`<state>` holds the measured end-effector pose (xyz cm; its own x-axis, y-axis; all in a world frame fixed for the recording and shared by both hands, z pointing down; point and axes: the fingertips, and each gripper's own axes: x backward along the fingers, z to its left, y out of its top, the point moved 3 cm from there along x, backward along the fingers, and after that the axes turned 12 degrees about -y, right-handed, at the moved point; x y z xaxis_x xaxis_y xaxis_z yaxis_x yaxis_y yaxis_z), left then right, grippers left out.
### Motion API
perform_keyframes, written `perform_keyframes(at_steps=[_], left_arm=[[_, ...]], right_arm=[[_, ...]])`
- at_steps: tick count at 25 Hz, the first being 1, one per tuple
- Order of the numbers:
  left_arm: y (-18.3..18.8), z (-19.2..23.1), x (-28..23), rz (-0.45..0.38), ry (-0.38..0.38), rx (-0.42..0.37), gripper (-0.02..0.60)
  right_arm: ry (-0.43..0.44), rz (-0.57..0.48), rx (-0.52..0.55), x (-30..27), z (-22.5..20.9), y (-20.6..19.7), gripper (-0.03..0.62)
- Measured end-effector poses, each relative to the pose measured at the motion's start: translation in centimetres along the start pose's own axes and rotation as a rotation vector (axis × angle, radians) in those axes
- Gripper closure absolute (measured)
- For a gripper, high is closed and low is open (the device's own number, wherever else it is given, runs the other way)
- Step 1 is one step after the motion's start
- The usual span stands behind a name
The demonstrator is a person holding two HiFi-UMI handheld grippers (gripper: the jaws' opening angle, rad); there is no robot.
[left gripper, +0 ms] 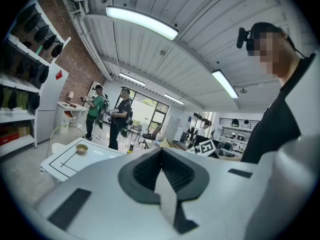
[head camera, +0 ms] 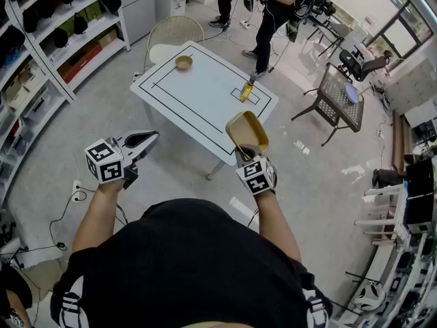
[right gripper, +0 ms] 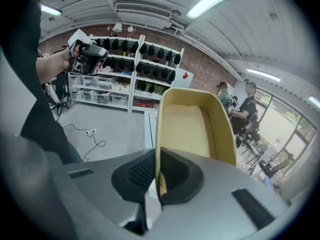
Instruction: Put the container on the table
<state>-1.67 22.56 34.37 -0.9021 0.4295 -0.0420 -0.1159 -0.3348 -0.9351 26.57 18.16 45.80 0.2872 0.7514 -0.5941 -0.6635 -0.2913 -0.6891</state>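
Observation:
A tan, oblong container [head camera: 247, 134] hangs in the air over the floor, just off the near right corner of the white table [head camera: 198, 104]. My right gripper [head camera: 244, 157] is shut on the container's near rim. In the right gripper view the pads pinch the thin wall of the container [right gripper: 192, 129] at my right gripper [right gripper: 157, 171], and its hollow faces right. My left gripper [head camera: 151, 137] is held over the floor left of the table, shut and empty. In the left gripper view, my left gripper [left gripper: 161, 154] has its jaws touching, and the table [left gripper: 67, 159] lies far ahead.
On the table stand a small bowl [head camera: 183, 62] and a yellow bottle [head camera: 246, 91]. A round chair [head camera: 174, 33] sits behind the table. Shelves [head camera: 61, 33] line the left wall. Two people [head camera: 273, 12] stand at the far side. A black mesh table [head camera: 341, 98] is at the right.

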Motion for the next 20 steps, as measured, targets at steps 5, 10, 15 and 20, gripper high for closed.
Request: perform_keyframes(at_steps=[5, 10, 15, 20], left_arm=[[-1.1, -1.0, -0.6, 0.006, 0.013, 0.006, 0.575], [-1.2, -1.8, -0.9, 0.022, 0.029, -0.013, 0.575], [-1.0, -2.3, -0.8, 0.007, 0.038, -0.024, 0.575], [-1.4, -2.5, -1.0, 0.007, 0.039, -0.018, 0.575]], right_arm=[[0.010, 0.002, -0.002, 0.2, -0.1, -1.6, 0.586], [0.022, -0.023, -0.006, 0.5, -0.2, -1.6, 0.585], [0.022, -0.041, -0.014, 0.5, -0.4, -1.3, 0.585], [0.032, -0.051, -0.022, 0.2, -0.2, -1.5, 0.586]])
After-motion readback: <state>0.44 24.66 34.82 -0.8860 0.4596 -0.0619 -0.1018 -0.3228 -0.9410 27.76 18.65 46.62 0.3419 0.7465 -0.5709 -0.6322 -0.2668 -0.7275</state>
